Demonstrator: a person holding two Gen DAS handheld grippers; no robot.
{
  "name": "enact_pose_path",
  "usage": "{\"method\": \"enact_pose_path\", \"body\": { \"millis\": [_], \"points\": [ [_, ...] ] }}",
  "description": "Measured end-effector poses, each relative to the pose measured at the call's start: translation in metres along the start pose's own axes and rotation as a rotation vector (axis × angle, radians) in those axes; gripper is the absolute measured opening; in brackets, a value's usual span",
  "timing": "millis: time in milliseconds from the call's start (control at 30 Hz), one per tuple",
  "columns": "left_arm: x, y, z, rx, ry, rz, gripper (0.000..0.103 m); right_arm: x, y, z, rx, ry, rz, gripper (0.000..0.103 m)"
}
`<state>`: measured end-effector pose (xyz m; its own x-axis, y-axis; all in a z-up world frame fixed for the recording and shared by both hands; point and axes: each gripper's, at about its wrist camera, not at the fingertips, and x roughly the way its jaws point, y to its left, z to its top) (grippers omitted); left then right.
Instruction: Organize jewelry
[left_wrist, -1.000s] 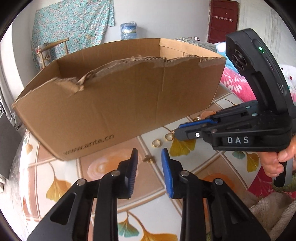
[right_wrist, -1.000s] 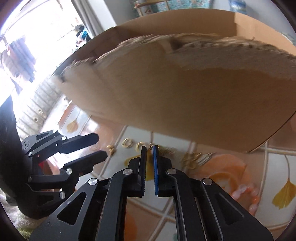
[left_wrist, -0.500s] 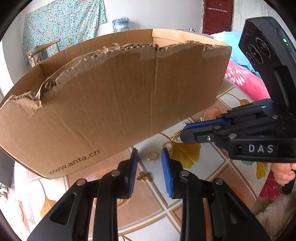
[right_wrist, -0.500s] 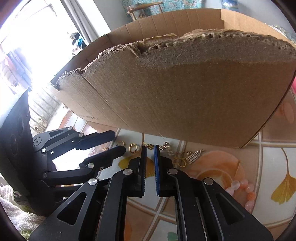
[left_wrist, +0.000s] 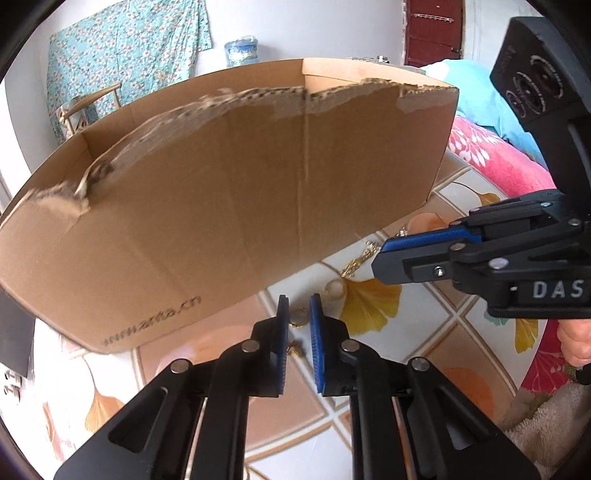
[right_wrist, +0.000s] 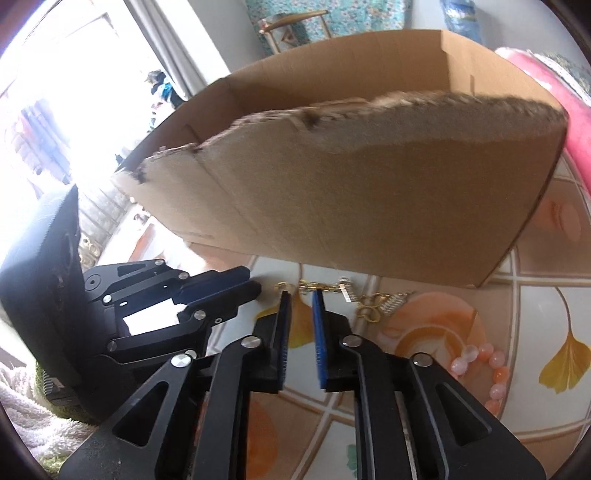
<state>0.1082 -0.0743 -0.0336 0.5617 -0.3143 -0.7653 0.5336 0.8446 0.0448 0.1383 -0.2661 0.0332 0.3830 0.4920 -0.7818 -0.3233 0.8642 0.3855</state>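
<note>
Box: a cardboard box (left_wrist: 229, 206) with a torn top edge stands on the patterned bench (left_wrist: 436, 332), just behind the jewelry.
Jewelry row: small gold pieces lie on the bench along the foot of the box, running left to right across both views.
Left gripper (left_wrist: 298, 317): jaws closing, narrow gap; a gold ring (left_wrist: 297, 318) lies right between the tips, and the pads look not yet pressed on it. Another small gold piece (left_wrist: 295, 349) sits lower in the gap.
Right gripper (right_wrist: 300, 308): jaws opening, nothing between them.
Chain: a gold chain (right_wrist: 317, 285) lies just past the right tips, long axis across the jaws.
Nearer hand: left for the ring, right for the chain.
Beads: a pink bracelet (right_wrist: 487, 369) lies to the right, apart.
</note>
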Motion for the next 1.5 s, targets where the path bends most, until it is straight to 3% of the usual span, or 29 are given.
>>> {"method": "enact_pose_path", "body": {
  "millis": [233,567,867,1200,1500],
  "points": [
    [-0.007,0.006,-0.009,-0.026,0.01,0.023,0.011,0.016,0.016,0.0,-0.064,0.032,-0.004,0.022],
    [-0.009,0.011,-0.013,-0.049,-0.009,0.004,0.011,0.034,0.034,0.008,-0.149,0.03,-0.077,0.022],
    [-0.012,0.016,-0.017,-0.056,-0.022,-0.011,0.011,0.044,0.065,-0.003,-0.321,0.012,-0.208,0.021],
    [-0.013,0.017,-0.019,-0.063,-0.031,-0.017,0.011,0.045,0.073,-0.007,-0.314,0.02,-0.206,0.01],
    [-0.013,0.018,-0.019,-0.061,-0.033,-0.012,0.011,0.035,0.063,0.001,-0.306,0.016,-0.197,0.007]
  ]
}}
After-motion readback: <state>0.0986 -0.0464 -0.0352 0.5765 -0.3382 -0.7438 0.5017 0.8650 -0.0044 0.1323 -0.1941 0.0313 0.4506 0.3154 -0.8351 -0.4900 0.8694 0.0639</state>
